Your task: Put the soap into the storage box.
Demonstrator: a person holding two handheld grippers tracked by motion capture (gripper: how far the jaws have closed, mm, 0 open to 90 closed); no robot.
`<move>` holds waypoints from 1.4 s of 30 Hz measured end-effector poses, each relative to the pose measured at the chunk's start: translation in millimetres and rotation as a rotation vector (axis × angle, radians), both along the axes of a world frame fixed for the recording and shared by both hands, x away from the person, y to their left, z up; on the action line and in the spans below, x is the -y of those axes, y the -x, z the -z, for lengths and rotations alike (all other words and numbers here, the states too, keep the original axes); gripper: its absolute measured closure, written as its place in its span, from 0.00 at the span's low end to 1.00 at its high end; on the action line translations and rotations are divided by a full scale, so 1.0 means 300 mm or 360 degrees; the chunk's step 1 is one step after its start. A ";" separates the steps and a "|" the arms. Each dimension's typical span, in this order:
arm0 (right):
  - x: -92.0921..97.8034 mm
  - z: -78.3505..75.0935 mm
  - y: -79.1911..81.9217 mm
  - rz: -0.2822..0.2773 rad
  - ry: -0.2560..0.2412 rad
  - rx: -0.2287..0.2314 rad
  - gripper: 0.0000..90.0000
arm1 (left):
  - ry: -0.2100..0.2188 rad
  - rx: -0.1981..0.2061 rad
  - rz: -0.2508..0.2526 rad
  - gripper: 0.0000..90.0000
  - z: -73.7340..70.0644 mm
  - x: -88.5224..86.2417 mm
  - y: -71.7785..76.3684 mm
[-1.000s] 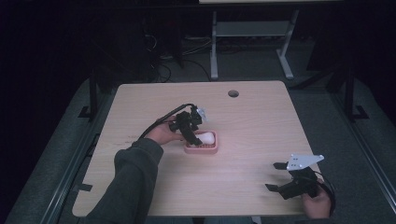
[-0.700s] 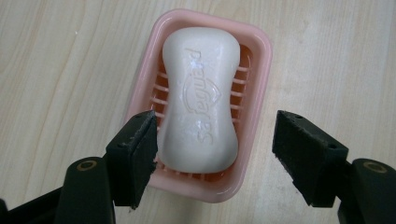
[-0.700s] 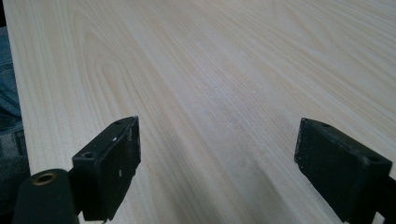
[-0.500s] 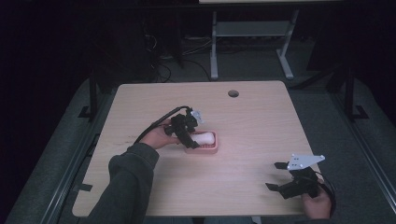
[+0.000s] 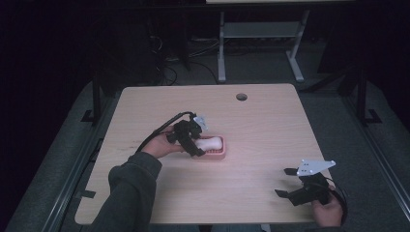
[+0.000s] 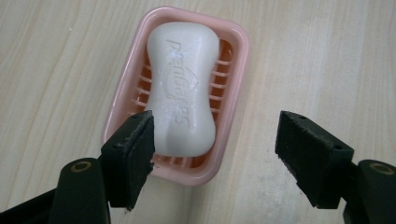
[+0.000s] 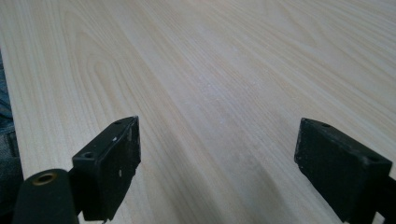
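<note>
A white bar of soap (image 6: 183, 88) lies in a pink ribbed soap dish (image 6: 233, 98) on the wooden table. In the high view the soap (image 5: 211, 142) and dish (image 5: 218, 154) sit left of the table's middle. My left gripper (image 5: 193, 145) hovers right over the dish's near end, open; in the left gripper view its jaws straddle that end, the left pad (image 6: 133, 151) above the dish's corner and soap, nothing gripped. My right gripper (image 5: 289, 182) rests near the front right edge, open over bare wood (image 7: 201, 93).
A round cable hole (image 5: 241, 96) sits at the table's far edge. Beyond the table stands a white metal frame (image 5: 261, 34) and floor cables. A black cable (image 5: 154, 133) trails from the left gripper. The table's front edge lies close behind the right gripper.
The left gripper has pulled back toward the left, from over the dish's middle to its near end, uncovering the soap. The right gripper has not moved.
</note>
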State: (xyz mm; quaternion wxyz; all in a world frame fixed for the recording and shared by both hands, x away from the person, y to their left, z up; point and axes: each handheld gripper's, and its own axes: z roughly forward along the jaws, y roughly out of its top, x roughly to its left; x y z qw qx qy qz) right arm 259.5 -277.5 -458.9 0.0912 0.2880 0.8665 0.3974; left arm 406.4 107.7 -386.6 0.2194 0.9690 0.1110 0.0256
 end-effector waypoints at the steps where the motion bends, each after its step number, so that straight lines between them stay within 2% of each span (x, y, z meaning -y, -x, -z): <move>1: 0.000 0.000 0.000 0.0001 0.0000 -0.0001 0.16 | 0.0001 0.0009 0.0004 0.31 0.000 -0.003 0.005; 6: 0.001 -0.001 0.001 0.0002 0.0000 0.0001 0.16 | 0.0013 0.0014 -0.0013 0.31 -0.001 -0.018 0.016; 11: 0.001 0.000 0.000 0.0001 -0.0003 -0.0004 0.16 | -0.0005 0.0029 -0.0023 0.30 0.000 -0.029 0.027; 15: 0.000 -0.003 0.003 0.0006 -0.0019 -0.0003 0.16 | 0.0039 0.0033 -0.0033 0.30 -0.004 -0.039 0.039; 20: -0.001 -0.007 0.006 0.0014 -0.0018 -0.0003 0.16 | 0.0031 0.0030 -0.0038 0.30 0.007 -0.052 0.051; 23: -0.002 -0.005 0.005 0.0015 -0.0016 -0.0006 0.16 | 0.0059 0.0020 -0.0055 0.30 0.014 -0.073 0.062; 31: -0.002 -0.002 0.004 0.0019 -0.0012 -0.0013 0.16 | 0.0046 0.0025 -0.0049 0.30 0.014 -0.085 0.085; 36: -0.002 -0.003 0.004 0.0016 -0.0013 -0.0007 0.16 | 0.0072 0.0054 -0.0049 0.30 0.014 -0.095 0.105; 42: -0.005 0.001 0.002 0.0015 -0.0012 -0.0018 0.16 | 0.0070 0.0040 -0.0066 0.31 0.031 -0.115 0.123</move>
